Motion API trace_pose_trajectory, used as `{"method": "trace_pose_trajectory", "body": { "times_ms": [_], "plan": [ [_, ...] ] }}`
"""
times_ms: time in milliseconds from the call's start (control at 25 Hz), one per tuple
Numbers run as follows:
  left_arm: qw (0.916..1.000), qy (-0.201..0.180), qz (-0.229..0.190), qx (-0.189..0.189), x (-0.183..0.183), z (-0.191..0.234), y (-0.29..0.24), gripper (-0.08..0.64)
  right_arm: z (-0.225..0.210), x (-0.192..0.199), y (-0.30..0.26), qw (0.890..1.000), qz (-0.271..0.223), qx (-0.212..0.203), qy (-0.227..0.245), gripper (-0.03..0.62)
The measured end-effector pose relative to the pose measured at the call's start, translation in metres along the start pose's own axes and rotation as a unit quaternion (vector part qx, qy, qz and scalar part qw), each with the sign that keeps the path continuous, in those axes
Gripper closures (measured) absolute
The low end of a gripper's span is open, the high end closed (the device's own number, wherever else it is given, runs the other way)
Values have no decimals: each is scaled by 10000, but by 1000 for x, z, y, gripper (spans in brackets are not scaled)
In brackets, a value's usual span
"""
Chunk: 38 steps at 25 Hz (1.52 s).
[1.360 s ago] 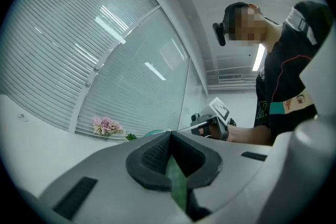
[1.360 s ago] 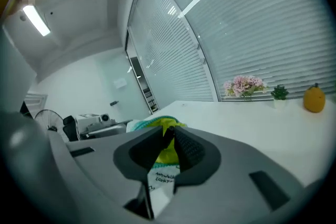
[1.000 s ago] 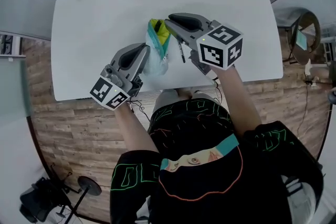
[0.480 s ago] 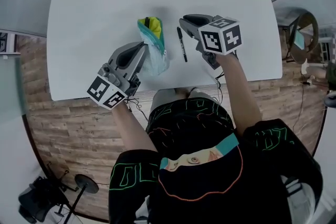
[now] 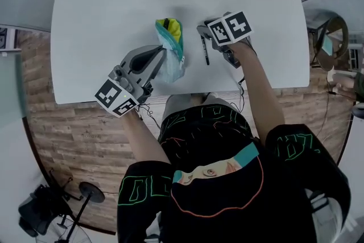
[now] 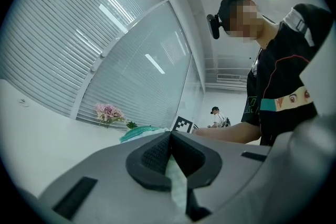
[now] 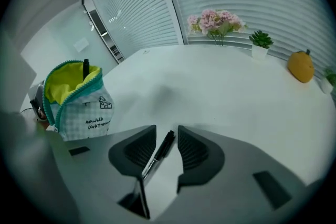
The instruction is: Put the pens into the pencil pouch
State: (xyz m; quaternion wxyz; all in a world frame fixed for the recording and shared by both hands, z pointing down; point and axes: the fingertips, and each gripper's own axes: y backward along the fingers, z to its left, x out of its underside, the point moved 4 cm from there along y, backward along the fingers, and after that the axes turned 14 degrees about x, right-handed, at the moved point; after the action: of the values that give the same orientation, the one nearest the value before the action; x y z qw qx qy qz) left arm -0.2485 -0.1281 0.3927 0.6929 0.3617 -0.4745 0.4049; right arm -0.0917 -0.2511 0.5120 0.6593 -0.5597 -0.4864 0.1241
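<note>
Done: one pen (image 5: pixel 166 24) stands in your pencil pouch (image 5: pixel 169 51), frame centre | your left tongs (image 6: pixel 169 136) clamp its edge | To do: black pen (image 5: pixel 205 49) on surface (image 5: pixel 102 20), right of pouch, loose between your right tongs (image 7: pixel 167 147), just opened.

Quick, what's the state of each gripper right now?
Left gripper: shut on the pouch.
Right gripper: open, jaws just opening, pen between them, ungripped.

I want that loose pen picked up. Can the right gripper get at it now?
Likely yes: the right gripper has just been opening its jaws, and the pen lies between them, nothing blocking.
</note>
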Motion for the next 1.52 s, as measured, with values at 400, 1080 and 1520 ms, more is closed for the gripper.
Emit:
{"method": "trace_pose_trajectory", "body": {
  "times_ms": [400, 1080, 1520],
  "plan": [
    [9992, 94, 264, 279, 3, 3, -1, 561, 5, 10, -16, 9979, 560, 196, 257, 500],
    [9955, 77, 610, 728, -6, 30, -17, 560, -18, -51, 41, 9791, -1804, -215, -918, 532],
    [9937, 11, 724, 861, -11, 43, -25, 560, -30, -87, 105, 9225, -3512, -243, -1585, 532]
  ]
}}
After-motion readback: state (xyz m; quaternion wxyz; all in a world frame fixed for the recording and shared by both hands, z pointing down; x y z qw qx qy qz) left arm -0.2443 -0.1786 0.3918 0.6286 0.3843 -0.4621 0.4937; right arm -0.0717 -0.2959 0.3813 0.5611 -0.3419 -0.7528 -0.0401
